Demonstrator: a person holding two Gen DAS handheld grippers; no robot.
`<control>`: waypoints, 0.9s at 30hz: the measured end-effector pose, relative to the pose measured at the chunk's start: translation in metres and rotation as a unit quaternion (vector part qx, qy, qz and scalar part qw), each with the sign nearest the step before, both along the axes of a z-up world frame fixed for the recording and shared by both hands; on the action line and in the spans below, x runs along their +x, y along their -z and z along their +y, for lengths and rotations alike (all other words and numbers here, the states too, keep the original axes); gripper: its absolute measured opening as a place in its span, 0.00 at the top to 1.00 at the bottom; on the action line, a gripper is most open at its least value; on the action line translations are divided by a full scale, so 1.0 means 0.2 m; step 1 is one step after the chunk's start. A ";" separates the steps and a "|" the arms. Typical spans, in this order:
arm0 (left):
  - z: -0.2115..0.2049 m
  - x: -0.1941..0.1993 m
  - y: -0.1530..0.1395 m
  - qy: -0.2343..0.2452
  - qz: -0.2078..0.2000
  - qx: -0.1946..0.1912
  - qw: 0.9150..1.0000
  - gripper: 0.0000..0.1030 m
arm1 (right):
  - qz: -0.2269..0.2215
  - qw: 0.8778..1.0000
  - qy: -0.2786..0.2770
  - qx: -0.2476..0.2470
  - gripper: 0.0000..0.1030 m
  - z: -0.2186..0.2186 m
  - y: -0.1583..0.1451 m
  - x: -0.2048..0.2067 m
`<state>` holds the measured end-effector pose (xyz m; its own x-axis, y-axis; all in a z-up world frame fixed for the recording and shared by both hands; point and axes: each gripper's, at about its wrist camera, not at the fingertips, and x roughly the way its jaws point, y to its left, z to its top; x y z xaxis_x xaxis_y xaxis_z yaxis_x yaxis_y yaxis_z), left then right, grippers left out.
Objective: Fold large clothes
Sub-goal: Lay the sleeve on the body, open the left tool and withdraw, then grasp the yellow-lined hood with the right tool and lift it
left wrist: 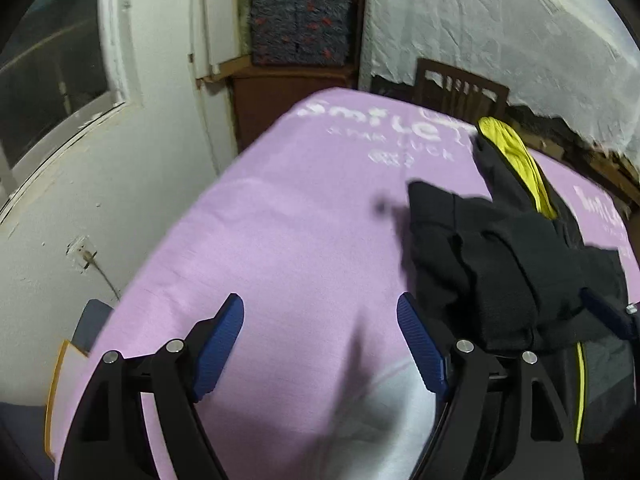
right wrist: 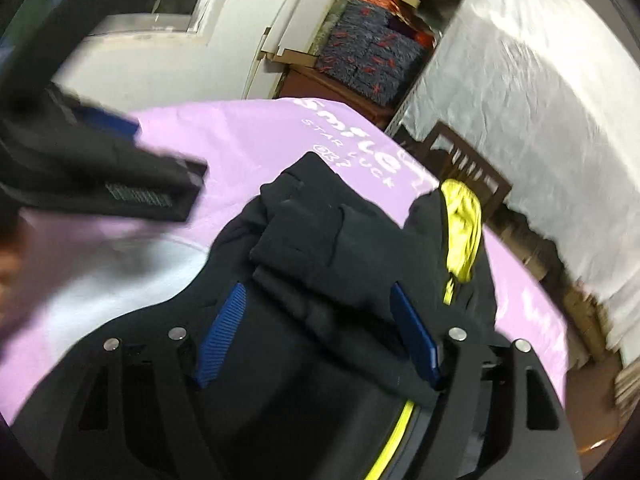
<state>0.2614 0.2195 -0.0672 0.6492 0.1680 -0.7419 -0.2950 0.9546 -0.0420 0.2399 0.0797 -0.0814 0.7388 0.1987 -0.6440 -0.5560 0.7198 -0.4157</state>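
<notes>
A black jacket [left wrist: 500, 272] with yellow lining [left wrist: 516, 160] and a yellow zip lies bunched on a pink sheet [left wrist: 280, 220] with white lettering. My left gripper [left wrist: 320, 320] is open and empty over the bare sheet, left of the jacket. In the right wrist view my right gripper [right wrist: 320, 312] is open, its blue pads [right wrist: 224, 332] standing either side of a thick fold of the jacket [right wrist: 340, 248]. The left gripper [right wrist: 100, 168] shows blurred at the upper left of that view.
A white wall with a window [left wrist: 60, 72] stands to the left. A stack of folded grey textiles [left wrist: 300, 28] sits on a brown cabinet behind the bed. A wooden chair back [left wrist: 460, 88] and a white plastic sheet [left wrist: 500, 40] are at the far right.
</notes>
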 end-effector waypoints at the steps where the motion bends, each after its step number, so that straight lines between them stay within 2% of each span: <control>1: 0.03 0.00 -0.01 -0.007 -0.002 -0.010 1.000 0.22 | 0.003 1.000 0.002 0.002 0.30 0.01 0.02 0.04; 5: 0.14 -0.01 -0.01 -0.031 -0.001 -0.061 0.998 0.22 | 0.028 0.999 0.015 0.011 0.33 0.01 0.07 0.16; 6: 0.16 -0.01 0.00 -0.037 0.003 -0.065 0.997 0.22 | 0.032 0.999 0.017 0.013 0.40 0.01 0.08 0.18; 7: 0.16 -0.01 0.00 -0.039 0.005 -0.066 0.997 0.22 | 0.038 0.999 0.021 0.014 0.57 0.01 0.08 0.20; 10: 0.16 0.00 0.02 -0.039 0.013 -0.062 0.997 0.22 | 0.059 0.997 0.030 0.047 0.78 -0.05 0.05 0.24; 13: 0.13 0.00 0.04 -0.031 0.021 -0.052 0.998 0.22 | 0.078 0.991 0.043 0.100 0.84 -0.13 -0.04 0.26; 15: 0.11 0.01 0.06 -0.025 0.025 -0.044 0.998 0.22 | 0.084 0.983 0.063 0.149 0.84 -0.24 -0.13 0.29; 17: 0.09 0.01 0.07 -0.020 0.027 -0.038 0.999 0.22 | 0.106 0.969 0.082 0.206 0.84 -0.37 -0.20 0.33; 19: 0.06 0.01 0.07 -0.013 0.027 -0.028 0.999 0.22 | 0.143 0.946 0.099 0.272 0.84 -0.54 -0.26 0.38; 22: 0.02 0.01 0.08 -0.006 0.027 -0.001 1.000 0.22 | 0.160 0.917 0.142 0.336 0.84 -0.81 -0.30 0.42; 27: -0.06 0.02 0.12 0.013 0.035 0.032 0.999 0.22 | 0.159 0.878 0.226 0.392 0.86 -1.22 -0.24 0.43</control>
<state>0.2661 0.2078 -0.0916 0.6004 0.2001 -0.7743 -0.2707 0.9619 0.0387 0.3260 -0.1647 -0.0330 0.6643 0.4051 -0.6282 -0.1386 0.8926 0.4291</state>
